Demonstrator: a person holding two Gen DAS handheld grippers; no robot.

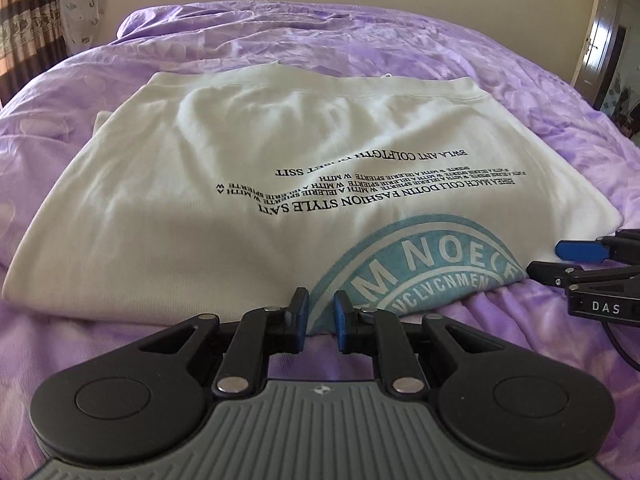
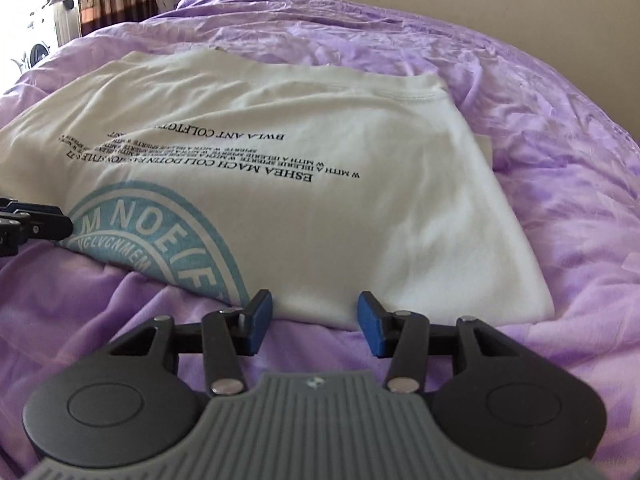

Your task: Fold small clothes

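Left wrist view: the white T-shirt [image 1: 248, 184] lies folded on the purple bedspread [image 1: 500, 80], filling the middle, its teal round print [image 1: 416, 272] at 5 o'clock. The left gripper [image 1: 321, 316] sits at 6 o'clock, pads slightly apart at the shirt's near edge, gripping nothing. Right wrist view: the right gripper [image 2: 316, 320] at 6 o'clock has its jaws spread wide just before the shirt's near hem [image 2: 400, 312]

Right gripper [image 2: 316, 322] jaws parted, empty, just short of near edge of folded white T-shirt [image 2: 360, 200] on purple bedspread [image 2: 540, 120]. Left gripper [image 2: 60, 222] at shirt's left edge, possibly touching; view cropped.
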